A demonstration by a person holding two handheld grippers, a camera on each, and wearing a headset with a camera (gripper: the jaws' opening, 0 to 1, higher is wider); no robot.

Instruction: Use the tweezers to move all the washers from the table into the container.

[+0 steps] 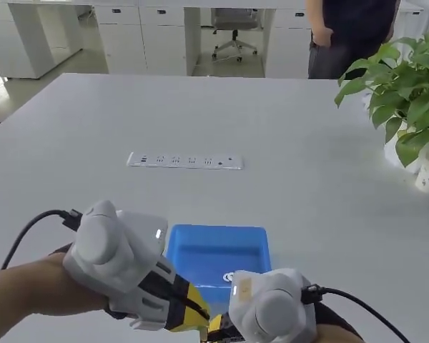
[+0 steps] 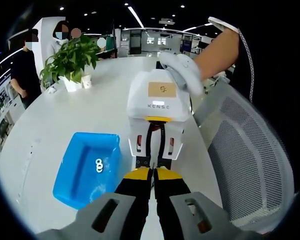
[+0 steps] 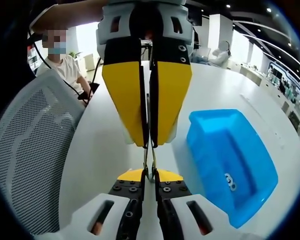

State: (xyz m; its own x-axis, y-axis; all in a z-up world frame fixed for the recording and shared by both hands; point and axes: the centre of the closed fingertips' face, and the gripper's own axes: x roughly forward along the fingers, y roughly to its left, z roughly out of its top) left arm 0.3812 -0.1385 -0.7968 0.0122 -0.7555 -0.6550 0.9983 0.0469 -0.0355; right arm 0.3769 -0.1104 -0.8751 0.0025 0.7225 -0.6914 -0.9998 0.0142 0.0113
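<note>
The step in hand looked like a passing or re-seating of the tweezers (image 3: 148, 161) between the two claws, and to do it well one claw should keep its hold until the other has a firm and straight one. The thin metal legs must lie along the jaws, not across them, so that a squeeze of the claw closes the points evenly. The receiving claw should take them on the middle of the legs, where the spring is soft enough to work. The left claw (image 3: 149, 144) was narrow, almost closed, and the tweezers ran as a thin strip in the slit between its yellow jaws. The right claw (image 3: 149, 176) faced it tip to tip and was also almost closed. The lower end of the tweezers went in between its tips, so it seemed to pinch them as well, though how firmly I could not tell. The two claws were nearly touching each other. The blue container (image 3: 250, 150) stood on the table (image 3: 105, 150) near the claws, just beyond their tips as the person looked down, and neither claw touched it. A few washers (image 3: 230, 181) lay together on its floor. On the bare table around the claws I could not make out any more washers, so the task was perhaps near its end.
</note>
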